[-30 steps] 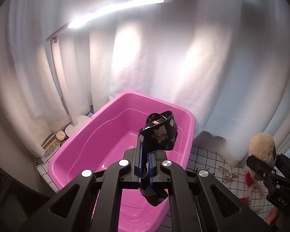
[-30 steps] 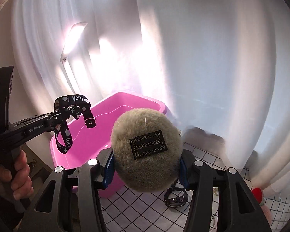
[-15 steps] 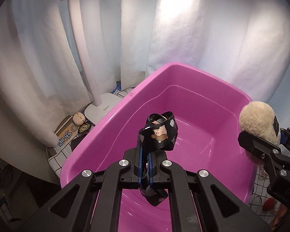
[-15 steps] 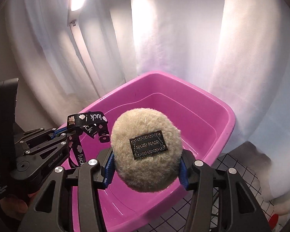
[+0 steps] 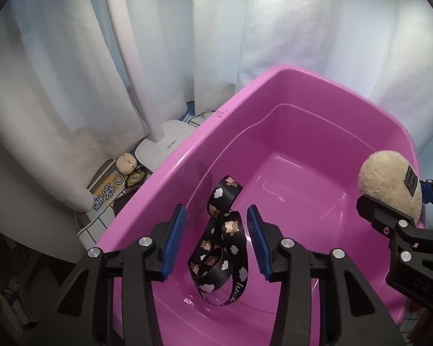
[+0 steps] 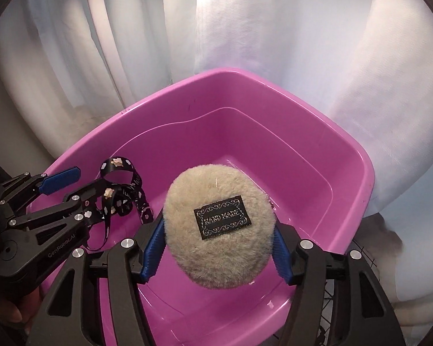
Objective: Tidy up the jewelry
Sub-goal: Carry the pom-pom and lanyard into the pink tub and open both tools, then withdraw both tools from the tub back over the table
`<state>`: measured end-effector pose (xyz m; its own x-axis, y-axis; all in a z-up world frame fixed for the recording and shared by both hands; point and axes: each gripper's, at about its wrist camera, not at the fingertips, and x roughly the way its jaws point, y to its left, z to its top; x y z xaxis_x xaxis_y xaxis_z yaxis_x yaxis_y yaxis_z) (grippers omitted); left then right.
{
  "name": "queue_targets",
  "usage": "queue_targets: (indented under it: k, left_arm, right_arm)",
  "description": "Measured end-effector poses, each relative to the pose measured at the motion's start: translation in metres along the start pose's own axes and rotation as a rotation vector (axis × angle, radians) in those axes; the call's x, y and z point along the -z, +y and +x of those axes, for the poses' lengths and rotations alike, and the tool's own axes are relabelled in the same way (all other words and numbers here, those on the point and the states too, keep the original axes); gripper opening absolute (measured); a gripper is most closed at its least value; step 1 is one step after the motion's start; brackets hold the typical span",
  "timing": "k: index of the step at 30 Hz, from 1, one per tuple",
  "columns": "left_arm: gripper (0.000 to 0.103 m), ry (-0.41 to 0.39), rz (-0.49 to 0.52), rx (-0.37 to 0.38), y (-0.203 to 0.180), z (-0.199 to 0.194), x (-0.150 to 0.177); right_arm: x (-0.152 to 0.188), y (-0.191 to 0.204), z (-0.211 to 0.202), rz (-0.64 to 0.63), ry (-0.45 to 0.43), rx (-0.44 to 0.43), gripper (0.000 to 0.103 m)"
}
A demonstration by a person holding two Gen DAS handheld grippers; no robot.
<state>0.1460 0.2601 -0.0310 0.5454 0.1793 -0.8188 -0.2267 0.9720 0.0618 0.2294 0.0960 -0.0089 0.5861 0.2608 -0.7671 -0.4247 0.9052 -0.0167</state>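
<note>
A pink plastic tub (image 5: 326, 92) (image 6: 358, 178) fills both views. My left gripper (image 5: 216, 239) (image 6: 69, 190) is open above the tub's near left side. A black lanyard with cloud and pig prints (image 5: 225, 248) (image 6: 121, 196) hangs loose between its fingers, dropping toward the tub floor, not pinched. My right gripper (image 6: 216, 239) is shut on a round beige fluffy pouch with a black "hand made" label (image 6: 219, 227) (image 5: 389, 184) and holds it over the tub's middle.
White curtains hang behind the tub. A white lamp base and pole (image 5: 161, 144) stand left of the tub, with a small beige figure (image 5: 127, 163) and a printed box (image 5: 106, 193) beside it. Black-and-white grid cloth (image 6: 366, 256) shows at right.
Both grippers moved forward and down over the tub. My left gripper opened and let go of the lanyard, which now drops into the tub. The right gripper still holds the pouch.
</note>
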Motion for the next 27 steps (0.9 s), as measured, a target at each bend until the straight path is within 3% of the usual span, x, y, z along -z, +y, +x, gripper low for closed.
queue_targets:
  k: [2,15,27]
  left_arm:
    - [0.076,-0.020,0.002,-0.010,0.001,-0.006,-0.001]
    - [0.084,-0.047,-0.011,-0.019,0.008,-0.022,0.001]
    - [0.088,-0.114,-0.026,0.005,-0.011,-0.072,0.002]
  right_arm:
    - [0.000,0.001,0.002,-0.004,0.000,0.017,0.066]
    - [0.003,-0.007,-0.026,0.058,-0.072,0.015,0.067]
    - [0.045,-0.021,-0.072,0.146,-0.141,-0.001,0.067]
